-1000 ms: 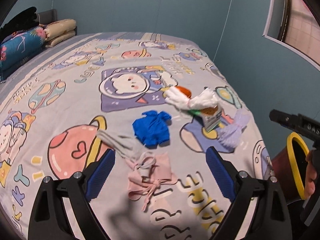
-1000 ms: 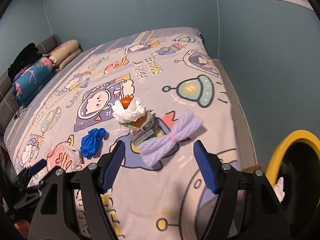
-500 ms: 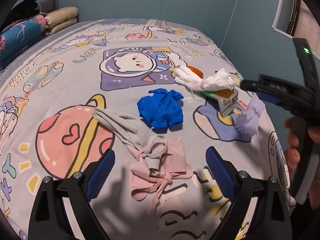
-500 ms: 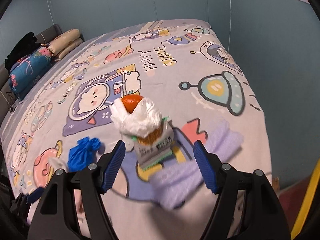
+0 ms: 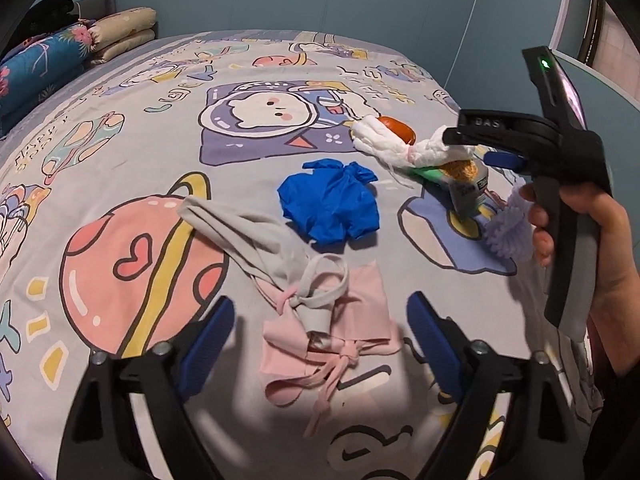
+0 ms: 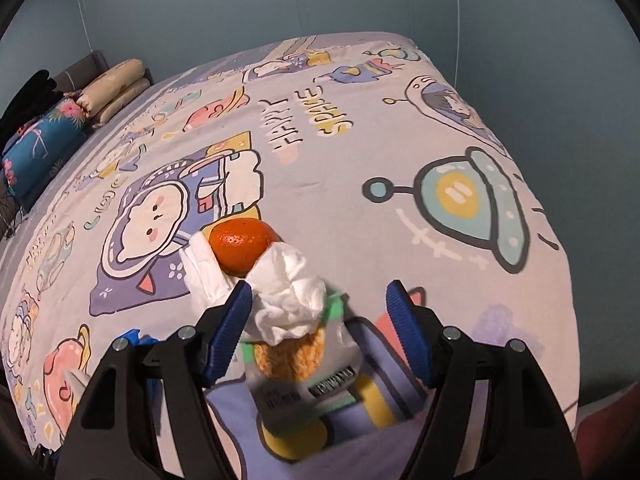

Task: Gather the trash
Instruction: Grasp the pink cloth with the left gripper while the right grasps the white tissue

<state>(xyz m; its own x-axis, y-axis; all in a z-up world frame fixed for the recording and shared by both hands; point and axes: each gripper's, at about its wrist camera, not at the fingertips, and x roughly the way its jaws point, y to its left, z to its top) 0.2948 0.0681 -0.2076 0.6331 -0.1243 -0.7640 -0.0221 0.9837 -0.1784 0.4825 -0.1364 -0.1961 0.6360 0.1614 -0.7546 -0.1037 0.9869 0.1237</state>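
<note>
Far left of the left wrist view, folded pillows [image 5: 120, 32] are lying at the head of the bed [image 5: 100, 128], clear of the work. Moving right, a grey cloth [image 5: 248, 236] and a pink tied cloth [image 5: 328, 344] are lying in a heap; these appear to be laundry, not trash. The left gripper [image 5: 320, 340] is hanging directly over the pink cloth with its jaws standing apart and gripping nothing. Its jaws have just been closing a little, with the cloth lying between them but the pads not pressing it. Compared with a second ago it is sitting lower and nearer that heap.

Further right, a crumpled blue item [image 5: 330, 204], possibly a glove or bag, is lying alone on the sheet.

Right again is the trash cluster: an orange [image 6: 244, 246], white tissue [image 6: 288, 300] and a snack packet [image 6: 304, 372], touching one another. A lilac fluffy item [image 5: 508, 228] is lying just beside them, partly hidden by the person's hand [image 5: 592, 232].

The right gripper [image 6: 320, 332] has travelled in over the bed since a second ago and is now straddling the tissue and packet. Its jaws are standing apart; the left pad is lying close against the tissue, though contact cannot be confirmed. Nothing is being held yet.

Assessment: the right side is positioned for the first pickup; closing should take tissue and packet, while the orange may roll free.
</note>
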